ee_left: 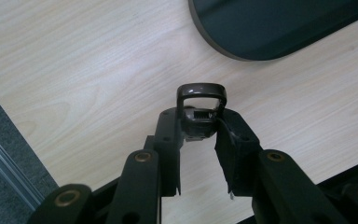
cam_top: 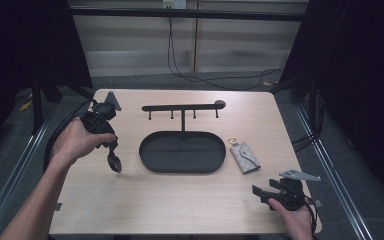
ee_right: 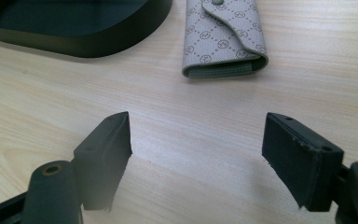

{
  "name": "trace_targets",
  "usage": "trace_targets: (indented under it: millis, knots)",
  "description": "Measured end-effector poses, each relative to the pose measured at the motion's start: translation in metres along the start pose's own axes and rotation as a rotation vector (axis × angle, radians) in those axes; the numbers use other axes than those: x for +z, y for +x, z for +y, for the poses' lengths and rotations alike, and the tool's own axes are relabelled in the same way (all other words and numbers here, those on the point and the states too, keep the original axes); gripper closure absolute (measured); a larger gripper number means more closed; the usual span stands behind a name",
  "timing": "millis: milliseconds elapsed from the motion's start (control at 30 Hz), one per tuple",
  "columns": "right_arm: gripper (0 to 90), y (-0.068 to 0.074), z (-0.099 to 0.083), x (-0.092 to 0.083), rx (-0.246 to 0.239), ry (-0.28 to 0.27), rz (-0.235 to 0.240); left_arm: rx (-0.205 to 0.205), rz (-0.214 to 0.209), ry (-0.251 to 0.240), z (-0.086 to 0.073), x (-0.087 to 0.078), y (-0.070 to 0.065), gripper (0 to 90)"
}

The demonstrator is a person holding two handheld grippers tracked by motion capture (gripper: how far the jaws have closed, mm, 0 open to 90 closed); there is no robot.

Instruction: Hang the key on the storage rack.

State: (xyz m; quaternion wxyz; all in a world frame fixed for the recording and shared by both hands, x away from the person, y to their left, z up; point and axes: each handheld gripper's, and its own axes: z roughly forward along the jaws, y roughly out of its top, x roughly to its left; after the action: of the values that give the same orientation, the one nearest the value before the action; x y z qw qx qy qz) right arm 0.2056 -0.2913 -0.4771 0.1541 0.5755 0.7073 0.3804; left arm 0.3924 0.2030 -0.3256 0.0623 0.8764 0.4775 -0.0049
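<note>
While the left gripper (cam_top: 111, 150) is clamped on a dark key fob (ee_left: 200, 109) held above the table (cam_top: 145, 200), left of the black oval tray (cam_top: 182, 167), the right gripper (ee_right: 198, 154) sits with jaws wide apart, nothing between them. Grey key pouch (ee_right: 223, 37) ahead of it carries a repeating monogram print; letters too small to read.

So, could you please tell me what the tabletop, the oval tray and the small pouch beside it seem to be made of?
The tabletop looks like pale wood or laminate, with visible grain. The oval tray appears to be dark matte metal or plastic, smooth with a faint sheen. The pouch looks like beige coated fabric or faux leather, with a printed repeating pattern and a snap flap.
</note>
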Motion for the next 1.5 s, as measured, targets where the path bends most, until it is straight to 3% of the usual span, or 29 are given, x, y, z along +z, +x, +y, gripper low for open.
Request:
trace_targets:
  millis: [533,833,1200,1333,1500]
  knots:
    - [23.4,0.0,0.0,0.0,0.004,0.004,-0.002,0.025,0.003,-0.039,0.013,-0.025,-0.019,70.8]
    - [23.3,0.0,0.0,0.0,0.006,0.003,-0.001,0.057,-0.004,-0.026,0.027,-0.03,-0.034,70.8]
    - [23.3,0.0,0.0,0.0,0.005,0.0,0.002,0.13,-0.024,-0.013,0.051,-0.028,-0.052,70.8]
    - [23.3,-0.001,0.0,0.0,0.005,-0.003,0.004,0.121,-0.019,-0.011,0.06,-0.027,-0.054,70.8]
    - [23.4,0.0,0.0,-0.001,0.004,-0.005,0.005,0.106,-0.05,0.004,0.07,-0.024,-0.054,70.8]
